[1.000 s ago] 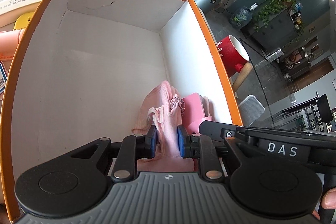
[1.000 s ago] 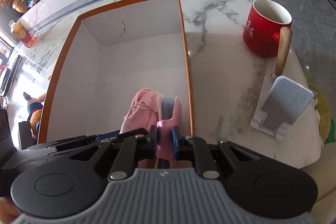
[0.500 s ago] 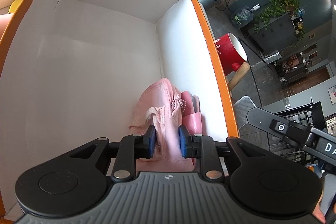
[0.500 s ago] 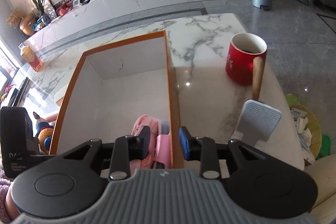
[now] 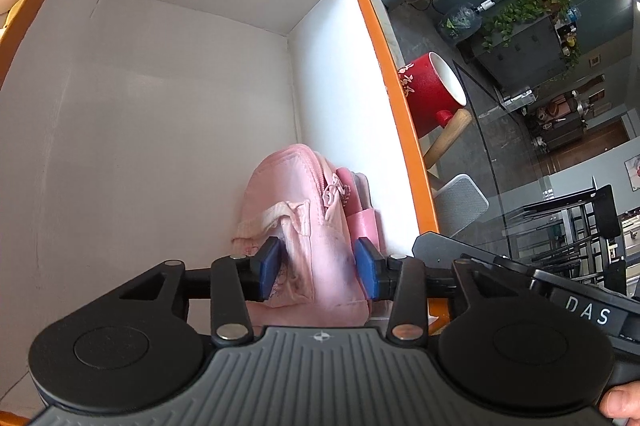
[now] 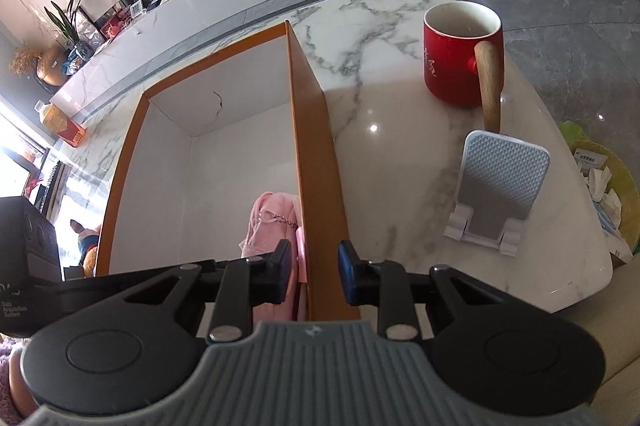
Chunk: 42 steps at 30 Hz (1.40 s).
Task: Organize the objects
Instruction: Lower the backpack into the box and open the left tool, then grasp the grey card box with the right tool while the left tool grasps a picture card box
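A pink zip pouch (image 5: pixel 296 210) stands in the near right corner of an orange-rimmed white box (image 5: pixel 160 98), with a smaller pink item (image 5: pixel 362 222) between it and the box's right wall. My left gripper (image 5: pixel 316 268) is open, its blue pads on either side of the pouch. My right gripper (image 6: pixel 314 264) is open and empty, straddling the box's right wall (image 6: pixel 316 186) from above. The pouch also shows in the right wrist view (image 6: pixel 270 222), inside the box (image 6: pixel 224 162).
A red mug (image 6: pixel 460 58) with a wooden handle and a grey phone stand (image 6: pixel 496 186) sit on the marble table (image 6: pixel 384 114) right of the box. The table's right edge is close by. The mug also shows in the left wrist view (image 5: pixel 430 94).
Both grippers have opened. The left let go of the pink pouch, which now rests in the box. The right released the smaller pink item and lifted back over the box wall.
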Available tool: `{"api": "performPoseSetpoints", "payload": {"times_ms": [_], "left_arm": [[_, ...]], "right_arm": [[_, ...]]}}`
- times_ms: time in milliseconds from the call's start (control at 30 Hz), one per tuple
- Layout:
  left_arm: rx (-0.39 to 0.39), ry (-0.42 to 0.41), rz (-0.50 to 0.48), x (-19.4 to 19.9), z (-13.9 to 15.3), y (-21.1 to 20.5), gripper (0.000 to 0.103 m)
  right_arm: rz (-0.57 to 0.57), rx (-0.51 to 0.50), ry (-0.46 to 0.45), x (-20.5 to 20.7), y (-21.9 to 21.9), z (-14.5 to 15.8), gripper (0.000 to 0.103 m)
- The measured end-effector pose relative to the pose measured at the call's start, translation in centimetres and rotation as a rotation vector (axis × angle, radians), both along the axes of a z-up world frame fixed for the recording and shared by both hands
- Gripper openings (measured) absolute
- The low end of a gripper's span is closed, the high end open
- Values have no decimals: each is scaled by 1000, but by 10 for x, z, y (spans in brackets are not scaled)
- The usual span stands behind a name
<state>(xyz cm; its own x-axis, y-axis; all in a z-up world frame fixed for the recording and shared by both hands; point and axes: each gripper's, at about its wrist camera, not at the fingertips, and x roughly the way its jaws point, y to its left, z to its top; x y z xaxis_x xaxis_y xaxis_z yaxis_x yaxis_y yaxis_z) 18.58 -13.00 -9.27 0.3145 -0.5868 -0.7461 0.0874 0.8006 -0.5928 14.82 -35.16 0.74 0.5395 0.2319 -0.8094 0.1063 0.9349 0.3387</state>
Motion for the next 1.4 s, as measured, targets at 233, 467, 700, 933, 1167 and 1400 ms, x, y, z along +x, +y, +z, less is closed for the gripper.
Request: {"api": "performPoseSetpoints", "payload": {"times_ms": [233, 467, 700, 933, 1167, 1400], "left_arm": [[-6, 19, 13, -2, 4, 4, 57], [13, -27, 11, -6, 19, 5, 58], [65, -170, 2, -30, 63, 23, 58], [183, -298, 30, -71, 95, 71, 58], [357, -338, 145, -106, 107, 148, 58], [350, -230, 329, -116, 87, 226, 58]], "right_arm": [[-2, -8, -9, -3, 0, 2, 28], [14, -47, -35, -9, 7, 12, 28], [65, -67, -127, -25, 27, 39, 30], [188, -25, -253, -50, 82, 58, 38], [328, 95, -249, -60, 156, 48, 38], [436, 124, -164, -50, 228, 19, 35]]}}
